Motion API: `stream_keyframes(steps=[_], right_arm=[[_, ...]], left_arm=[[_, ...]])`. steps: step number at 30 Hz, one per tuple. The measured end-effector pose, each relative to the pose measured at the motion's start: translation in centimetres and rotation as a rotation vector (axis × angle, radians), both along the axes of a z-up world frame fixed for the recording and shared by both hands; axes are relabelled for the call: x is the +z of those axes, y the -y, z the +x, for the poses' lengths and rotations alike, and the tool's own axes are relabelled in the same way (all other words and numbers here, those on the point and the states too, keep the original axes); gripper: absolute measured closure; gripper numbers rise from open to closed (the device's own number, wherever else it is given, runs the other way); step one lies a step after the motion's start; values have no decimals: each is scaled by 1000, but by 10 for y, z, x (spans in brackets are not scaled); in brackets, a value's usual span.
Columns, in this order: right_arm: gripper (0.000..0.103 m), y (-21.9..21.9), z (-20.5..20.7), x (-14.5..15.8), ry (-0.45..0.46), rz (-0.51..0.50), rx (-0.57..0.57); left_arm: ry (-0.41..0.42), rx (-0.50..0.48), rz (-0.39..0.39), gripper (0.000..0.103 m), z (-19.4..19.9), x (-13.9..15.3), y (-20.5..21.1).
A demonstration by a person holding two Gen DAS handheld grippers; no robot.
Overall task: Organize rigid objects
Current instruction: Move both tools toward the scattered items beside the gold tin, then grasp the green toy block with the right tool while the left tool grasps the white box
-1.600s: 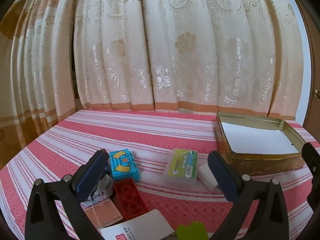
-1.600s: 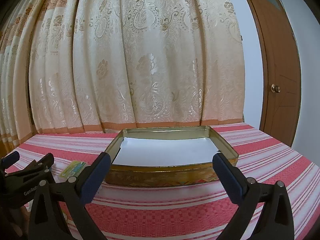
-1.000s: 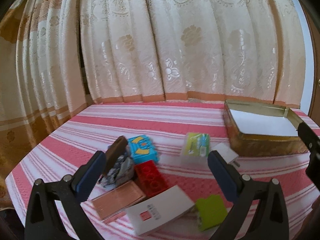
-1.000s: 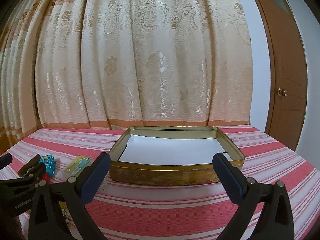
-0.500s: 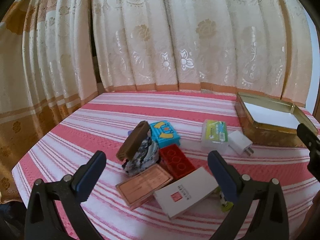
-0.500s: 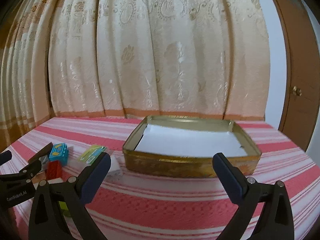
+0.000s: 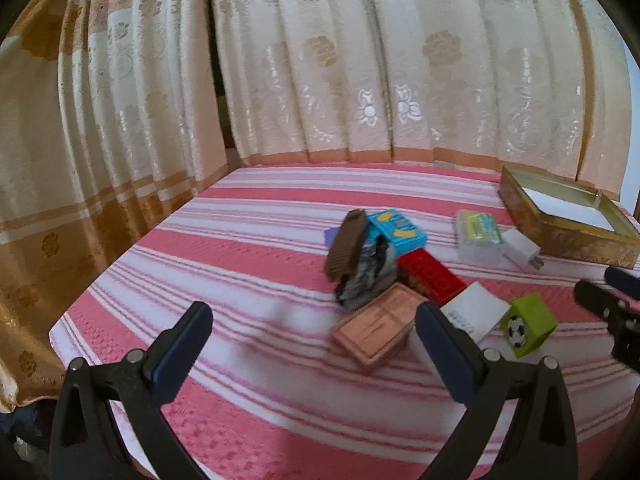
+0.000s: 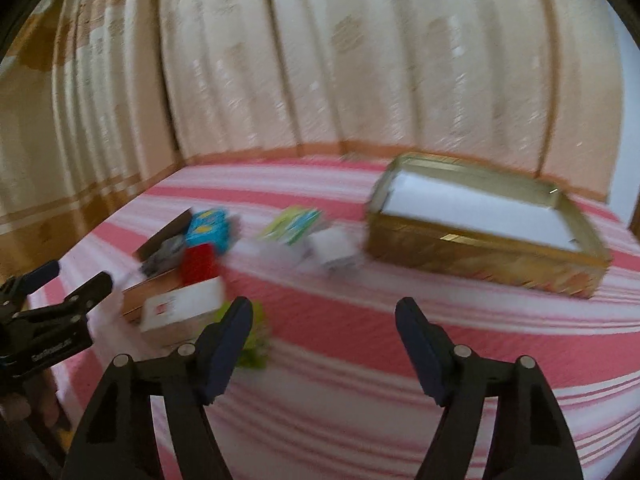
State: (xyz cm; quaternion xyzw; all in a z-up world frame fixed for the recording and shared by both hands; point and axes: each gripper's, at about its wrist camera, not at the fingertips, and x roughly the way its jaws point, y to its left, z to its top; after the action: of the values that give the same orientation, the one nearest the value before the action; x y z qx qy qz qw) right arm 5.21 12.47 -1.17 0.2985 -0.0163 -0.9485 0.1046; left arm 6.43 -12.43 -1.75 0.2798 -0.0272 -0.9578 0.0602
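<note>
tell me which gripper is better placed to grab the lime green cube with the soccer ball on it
Right, probably. The lime green cube sits just beside the right gripper, next to its left finger, jaws open and empty though just closing. The left gripper is open over bare striped pink tablecloth, with the cube off to its right.

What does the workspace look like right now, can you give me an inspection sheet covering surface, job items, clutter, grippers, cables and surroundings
Surface: pink and white striped cloth over the table.
Job's things: gold tin, open, white lining, nothing in it; pile beside it with blue box, red brick, copper case, white card box, green cube, white charger, green-labelled clear case, brown comb-like piece leaning on a dark patterned item.
Clutter: nothing seen.
Grippers: left gripper open, empty; right gripper open, jaws have just been closing, nothing between them.
Cables: nothing seen.
Surroundings: cream patterned curtains.
</note>
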Motion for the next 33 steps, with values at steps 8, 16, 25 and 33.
stream_keyframes(steps=[8, 16, 25, 33], right_arm=[[27, 38, -16, -13, 142, 29, 87], [57, 51, -36, -28, 235, 123, 98], [69, 8, -41, -20, 205, 99, 53], [69, -25, -41, -18, 208, 47, -5]], left_arm=[[75, -46, 39, 1, -8, -13, 5], [133, -180, 56, 6, -10, -19, -17], [129, -355, 39, 20, -17, -13, -56], [213, -433, 0, 44, -45, -24, -77]])
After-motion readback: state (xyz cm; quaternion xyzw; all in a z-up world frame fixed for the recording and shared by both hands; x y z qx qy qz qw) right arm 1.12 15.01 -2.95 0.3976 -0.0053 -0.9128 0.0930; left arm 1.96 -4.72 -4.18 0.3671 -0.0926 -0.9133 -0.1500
